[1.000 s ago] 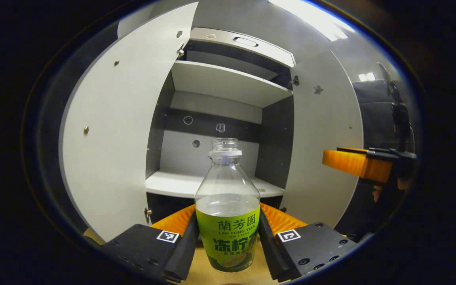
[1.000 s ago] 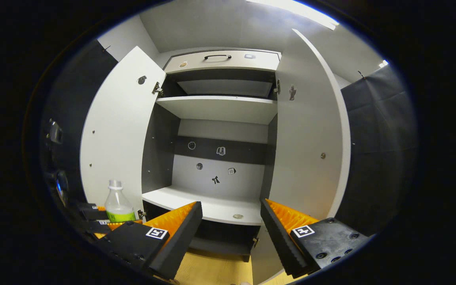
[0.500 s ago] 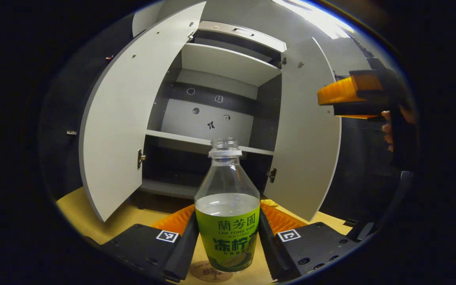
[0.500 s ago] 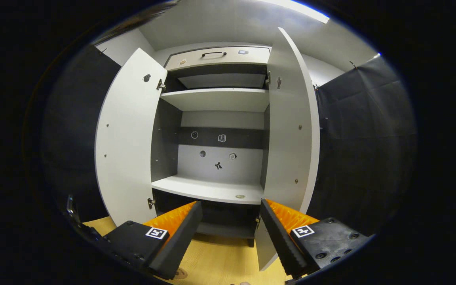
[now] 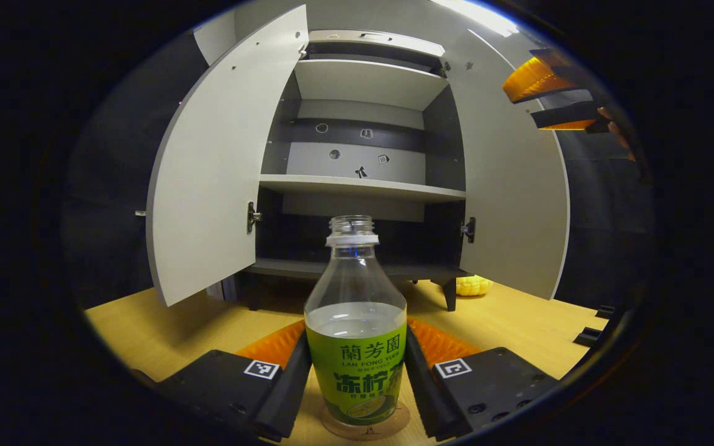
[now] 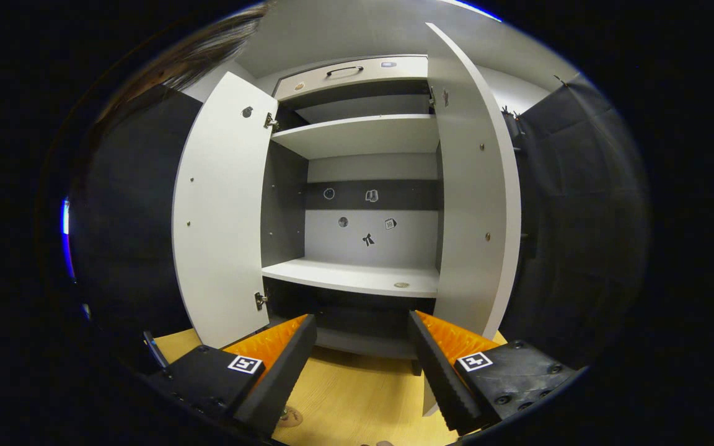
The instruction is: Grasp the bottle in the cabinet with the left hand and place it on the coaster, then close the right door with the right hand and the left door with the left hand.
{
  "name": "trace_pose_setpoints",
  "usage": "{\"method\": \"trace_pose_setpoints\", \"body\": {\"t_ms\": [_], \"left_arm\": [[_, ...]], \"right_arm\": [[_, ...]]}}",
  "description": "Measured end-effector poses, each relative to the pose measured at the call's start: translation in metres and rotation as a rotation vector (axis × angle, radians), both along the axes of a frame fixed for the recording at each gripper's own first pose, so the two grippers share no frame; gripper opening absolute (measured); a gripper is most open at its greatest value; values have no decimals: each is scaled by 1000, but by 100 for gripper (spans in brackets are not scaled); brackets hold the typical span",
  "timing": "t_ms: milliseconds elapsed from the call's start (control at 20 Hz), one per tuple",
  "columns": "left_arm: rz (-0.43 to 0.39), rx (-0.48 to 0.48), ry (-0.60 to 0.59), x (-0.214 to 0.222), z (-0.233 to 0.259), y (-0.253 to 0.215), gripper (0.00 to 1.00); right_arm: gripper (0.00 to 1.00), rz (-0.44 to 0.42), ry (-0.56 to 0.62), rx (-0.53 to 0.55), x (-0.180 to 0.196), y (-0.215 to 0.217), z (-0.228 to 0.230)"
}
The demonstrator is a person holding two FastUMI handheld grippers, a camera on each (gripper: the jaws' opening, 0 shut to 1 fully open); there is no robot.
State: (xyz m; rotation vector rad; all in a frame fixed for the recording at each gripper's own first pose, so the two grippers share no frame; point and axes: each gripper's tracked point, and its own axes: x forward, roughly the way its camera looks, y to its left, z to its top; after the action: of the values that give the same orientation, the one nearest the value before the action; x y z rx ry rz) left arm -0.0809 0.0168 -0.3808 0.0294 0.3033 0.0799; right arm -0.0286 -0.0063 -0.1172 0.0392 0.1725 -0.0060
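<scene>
Left gripper view
Left claw: low over the worktop, level, pointing at the cabinet; both fingers press the sides of the bottle, pinching it.
Bottle: upright, uncapped, part filled with clear liquid, green label; its base sits on the round coaster, in front of the cabinet.
Right claw: held high, just beside the outer face of the cabinet's right door, a hand's fingers behind it; its two fingers are apart with nothing between.
Cabinet: both doors swung wide; the left door stands open; shelves bare apart from small marks on the back wall.
Yellow thing: on the worktop by the cabinet's right foot; I cannot tell what it is.

Right gripper view
Right claw: spread, holding nothing, facing the cabinet from in front, slightly toward the right door.
Coaster: on the worktop in front of the cabinet, partly hidden behind the claw's near finger.
Cabinet: middle shelf carries one small round spot; otherwise bare.
</scene>
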Motion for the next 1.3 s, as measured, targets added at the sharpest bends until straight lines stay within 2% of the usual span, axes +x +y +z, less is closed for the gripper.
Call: {"method": "trace_pose_setpoints", "body": {"t_ms": [150, 300, 550, 700, 750, 800, 1100, 1300], "left_arm": [[-26, 1, -11, -2, -9, -6, 77], [-10, -12, -17, -6, -16, -6, 77], [-39, 28, -40, -7, -19, -14, 79], [-29, -13, 2, -15, -32, -14, 81], [-20, -24, -5, -17, -31, -12, 90], [-14, -24, -13, -17, -27, -10, 93], [-57, 13, -35, -13, -10, -19, 95], [-111, 99, -12, -25, 11, -28, 95]], "right_arm": [[98, -4, 20, 32, -3, -2, -15], [98, 10, 47, 10, -9, -2, -28], [98, 47, 68, 15, -12, 9, -40], [98, 46, 68, 11, -13, 6, -41], [98, 44, 67, 11, -13, 5, -41], [98, 44, 65, 12, -13, 4, -40], [98, 44, 73, 15, -14, 2, -43], [98, 47, 81, 24, -19, 1, -36]]}}
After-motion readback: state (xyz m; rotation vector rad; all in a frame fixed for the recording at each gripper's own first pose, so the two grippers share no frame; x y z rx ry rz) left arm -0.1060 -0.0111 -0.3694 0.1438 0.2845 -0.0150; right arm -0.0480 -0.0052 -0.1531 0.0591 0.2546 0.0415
